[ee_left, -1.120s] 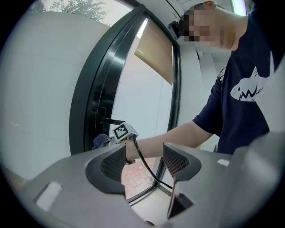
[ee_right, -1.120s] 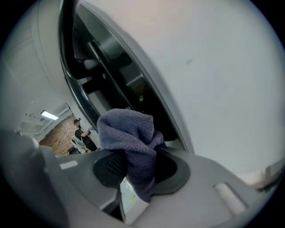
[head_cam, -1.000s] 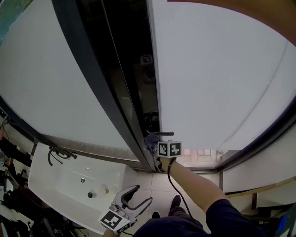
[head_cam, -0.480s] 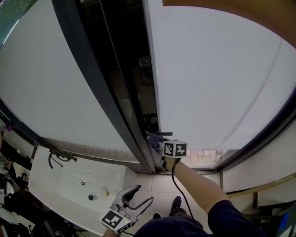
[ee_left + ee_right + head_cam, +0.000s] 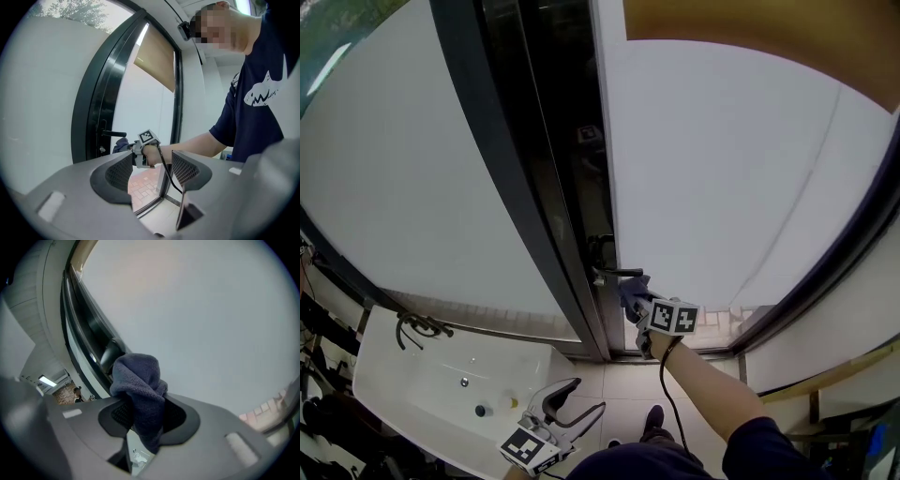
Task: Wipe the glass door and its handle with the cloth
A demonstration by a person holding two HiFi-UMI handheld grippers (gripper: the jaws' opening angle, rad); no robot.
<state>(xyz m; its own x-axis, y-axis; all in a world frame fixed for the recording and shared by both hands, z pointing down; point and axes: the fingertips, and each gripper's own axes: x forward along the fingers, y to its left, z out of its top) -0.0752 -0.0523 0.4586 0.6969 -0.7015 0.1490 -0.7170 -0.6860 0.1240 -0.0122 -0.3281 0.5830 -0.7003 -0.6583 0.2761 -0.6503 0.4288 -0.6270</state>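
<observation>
**Dark blue cloth (image 5: 138, 385) at the door handle (image 5: 617, 273)**

The cloth is clamped between the jaws of the right tongs (image 5: 143, 416) and is held just below the black handle, at the edge of the frosted glass door (image 5: 722, 169). Whether the pane is touched cannot be told. The left tongs (image 5: 150, 171) are held low near a white washbasin (image 5: 431, 370), jaws wide apart, with nothing gripped.
</observation>
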